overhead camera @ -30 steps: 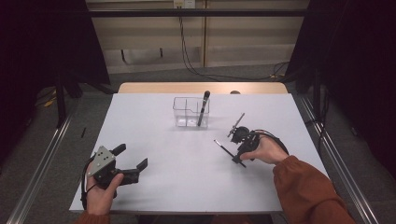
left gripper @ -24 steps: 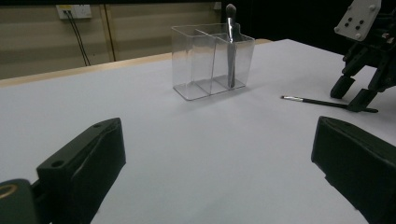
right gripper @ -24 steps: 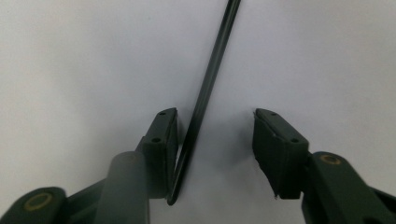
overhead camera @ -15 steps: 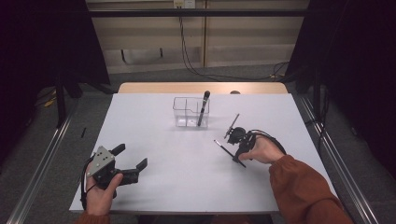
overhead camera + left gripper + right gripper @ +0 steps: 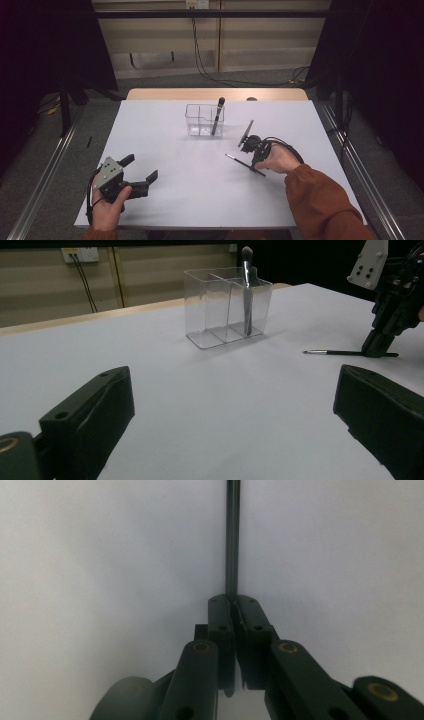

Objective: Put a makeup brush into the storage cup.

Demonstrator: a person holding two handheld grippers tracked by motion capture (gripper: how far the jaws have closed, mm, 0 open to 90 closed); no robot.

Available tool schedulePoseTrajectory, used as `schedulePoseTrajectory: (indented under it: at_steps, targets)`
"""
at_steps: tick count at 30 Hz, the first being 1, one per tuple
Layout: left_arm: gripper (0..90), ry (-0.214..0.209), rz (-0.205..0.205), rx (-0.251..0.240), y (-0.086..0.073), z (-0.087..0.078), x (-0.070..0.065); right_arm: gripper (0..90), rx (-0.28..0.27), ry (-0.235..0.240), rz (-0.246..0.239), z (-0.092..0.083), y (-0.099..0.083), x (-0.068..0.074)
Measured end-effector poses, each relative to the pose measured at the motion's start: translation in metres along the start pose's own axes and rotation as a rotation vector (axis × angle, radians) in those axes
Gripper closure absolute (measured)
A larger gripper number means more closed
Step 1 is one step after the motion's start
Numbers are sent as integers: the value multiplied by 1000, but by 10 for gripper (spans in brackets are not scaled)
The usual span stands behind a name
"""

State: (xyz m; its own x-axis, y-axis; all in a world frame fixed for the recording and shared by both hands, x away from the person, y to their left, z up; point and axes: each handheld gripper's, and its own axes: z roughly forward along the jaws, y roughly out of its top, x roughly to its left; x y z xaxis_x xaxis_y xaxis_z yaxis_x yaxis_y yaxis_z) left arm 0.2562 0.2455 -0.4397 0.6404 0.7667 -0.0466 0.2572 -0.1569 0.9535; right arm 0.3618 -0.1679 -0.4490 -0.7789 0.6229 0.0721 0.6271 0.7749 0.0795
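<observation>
Right gripper (image 5: 258, 159): held in the right hand (image 5: 278, 160), near side and to the right of the clear organizer (image 5: 202, 120), tilted steeply down at the white tabletop (image 5: 200, 190). Forearm in an orange sleeve (image 5: 320, 200), entering from the lower right. Jaws just brought together, now pinched on the thin brush (image 5: 244, 164), which lies flat on the tabletop near the organizer's front right corner.

Left gripper (image 5: 137, 172): held in the left hand (image 5: 107, 205), well apart from the organizer toward its near left, roughly level, pointed toward the organizer. Jaws spread wide, nothing between them.

High view: both hands, sleeve and whole layout; a larger dark brush (image 5: 217, 116) standing tilted in the organizer's right compartment.

Left gripper view: brush tip (image 5: 306, 352) projecting from the right gripper (image 5: 376, 351) toward the organizer (image 5: 227, 307); handle end flat on the tabletop.

Right gripper view: jaws pressed together over the brush handle (image 5: 232, 540), running straight away from the jaw tips.
</observation>
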Motion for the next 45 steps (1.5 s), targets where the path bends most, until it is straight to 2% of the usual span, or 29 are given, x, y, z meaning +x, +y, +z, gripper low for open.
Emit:
schedulePoseTrajectory:
  at_steps: [4,13,23,26,33,37,41,45]
  targets:
    - [29,3,0,0,0,0,0,867,6,8,19,0,1,0]
    - [29,3,2,7,0,1,0,869,-7,9,9,0,-1,-1]
    - [29,16,-14,13,-1,1,1,870,-76,35,30,-1,-10,-4]
    - [29,14,-13,15,-1,2,0,871,-91,29,35,-2,-13,-4]
    - [29,14,-12,9,-1,-1,0,871,-160,25,78,-5,-21,-2]
    - [29,13,-9,12,-2,-2,0,871,-253,29,80,-10,-27,0]
    - [29,9,-14,6,-2,-2,0,871,-312,16,78,-18,-33,5]
    - [29,11,-16,7,-2,-2,0,871,-353,20,91,-20,-37,2]
